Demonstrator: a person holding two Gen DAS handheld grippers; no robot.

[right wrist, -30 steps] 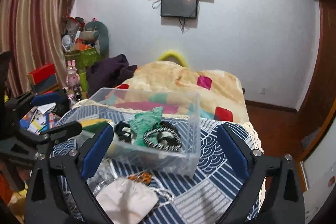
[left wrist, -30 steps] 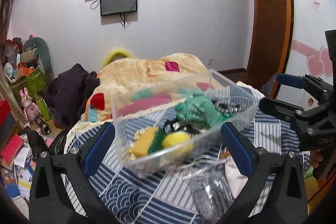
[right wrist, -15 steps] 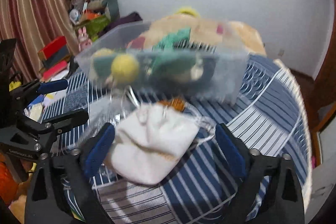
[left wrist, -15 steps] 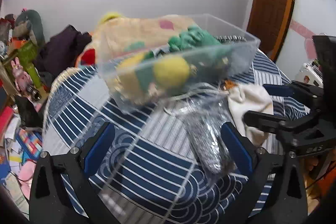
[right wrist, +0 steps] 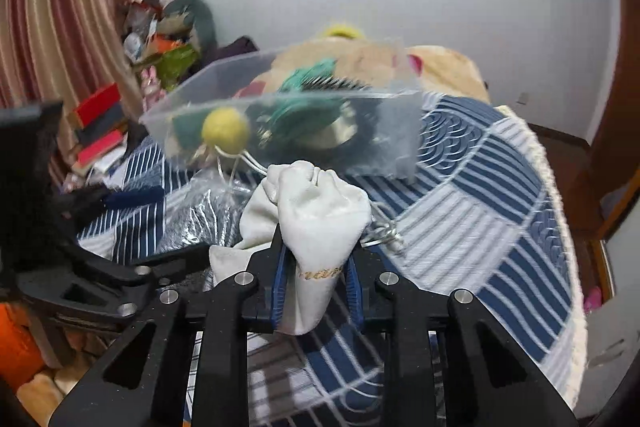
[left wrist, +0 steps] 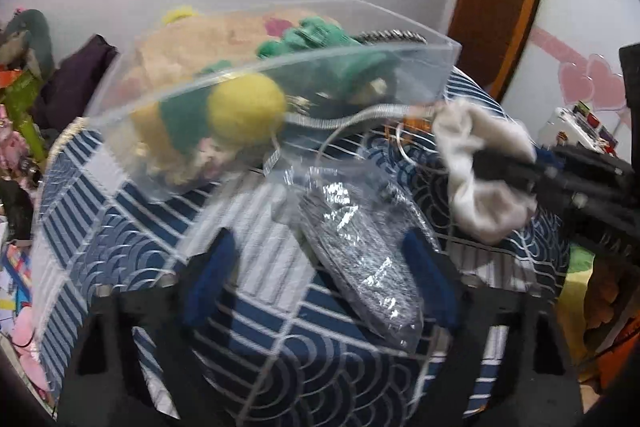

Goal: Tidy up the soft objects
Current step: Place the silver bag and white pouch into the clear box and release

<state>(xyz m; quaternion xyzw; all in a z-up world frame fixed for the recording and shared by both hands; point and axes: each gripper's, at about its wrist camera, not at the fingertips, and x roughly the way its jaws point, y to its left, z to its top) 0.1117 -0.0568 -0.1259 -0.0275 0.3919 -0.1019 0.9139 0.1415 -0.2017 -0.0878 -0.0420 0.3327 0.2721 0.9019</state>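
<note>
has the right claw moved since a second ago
Yes. The right claw dropped toward the striped cloth, away from the clear bin, and shut on the white pouch; it was open before.

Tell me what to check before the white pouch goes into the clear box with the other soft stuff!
1. Right hand-held gripper has the white pouch: ok, its fingers are shut on the cloth.
2. Pouch off the table: cannot tell; its lower end hangs near the striped cloth.
3. Clear box open on top: ok, no lid on it.
4. Room in the box: cannot tell; the yellow ball and green toy fill much of it.
5. Left hand-held gripper out of the way: ok, it is open over the bagged grey item.
6. Pouch string free: cannot tell.
</note>
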